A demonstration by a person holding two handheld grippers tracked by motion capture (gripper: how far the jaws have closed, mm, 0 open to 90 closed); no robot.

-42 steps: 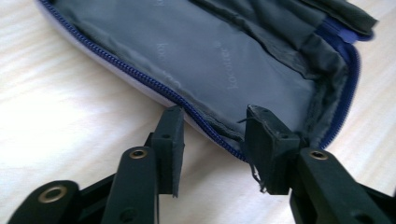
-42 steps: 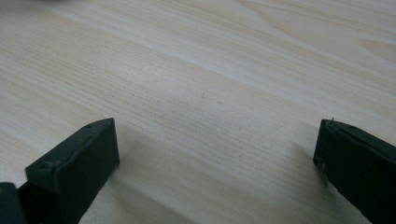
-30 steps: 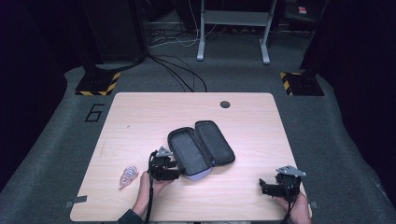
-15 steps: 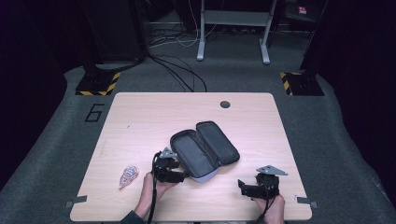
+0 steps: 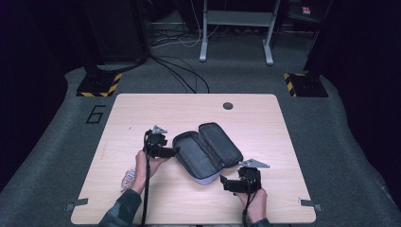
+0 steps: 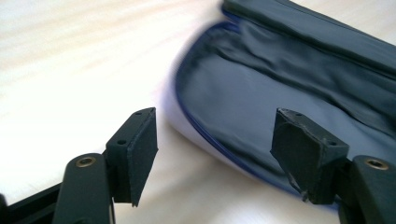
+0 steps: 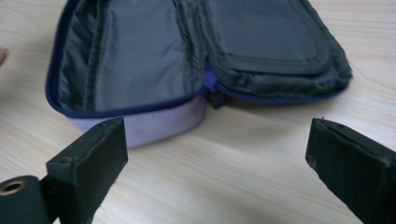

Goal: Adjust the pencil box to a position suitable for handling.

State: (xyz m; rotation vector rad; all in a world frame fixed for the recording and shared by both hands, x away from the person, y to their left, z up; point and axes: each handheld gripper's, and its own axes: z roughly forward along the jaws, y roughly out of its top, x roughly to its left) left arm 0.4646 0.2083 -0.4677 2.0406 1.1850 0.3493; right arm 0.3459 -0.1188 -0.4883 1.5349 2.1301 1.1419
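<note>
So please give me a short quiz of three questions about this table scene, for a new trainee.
1. True or false: the pencil case lies zipped shut.
2. Which tool is nearer the case's lavender outer wall, the left tool or the right tool? Or can't you tell?
3. What small item lies by the person's left hand?

Key: 1. False, it lies open. 2. Cannot tell; both are open and close to it. 3. A crumpled clear wrapper.

I see a pale wood table (image 5: 142,118), a lilac case (image 7: 140,123) with blue zip and dark grey lining; at ten o'clock, yellow-black striped feet (image 5: 100,85).
</note>
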